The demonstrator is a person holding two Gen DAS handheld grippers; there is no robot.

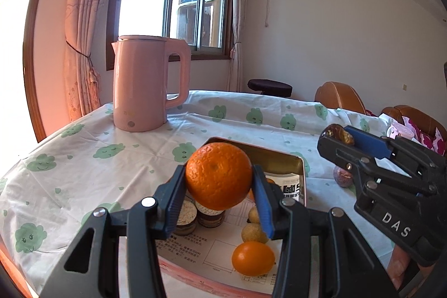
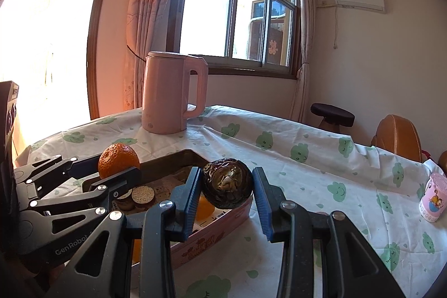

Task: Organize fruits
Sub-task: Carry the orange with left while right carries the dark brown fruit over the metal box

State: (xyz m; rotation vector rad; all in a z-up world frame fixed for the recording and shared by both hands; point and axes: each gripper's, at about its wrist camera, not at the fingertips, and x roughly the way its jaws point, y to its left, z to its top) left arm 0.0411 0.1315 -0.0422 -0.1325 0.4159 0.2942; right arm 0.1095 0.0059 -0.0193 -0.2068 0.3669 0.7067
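Carrying step: left gripper (image 1: 219, 200) jaws clench an orange (image 1: 218, 175), right gripper (image 2: 226, 201) jaws clench a dark wrinkled fruit (image 2: 227, 183), both above the tin (image 1: 296, 161); next, probably lower and release inside

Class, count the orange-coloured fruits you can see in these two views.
3: a large orange held in the left gripper, a small one in the tin, another partly hidden behind the fingers. More may be hidden.

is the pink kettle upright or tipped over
Upright. The pink kettle stands on its flat base on the tablecloth, lid on top, handle vertical; the right wrist view shows it standing the same way.
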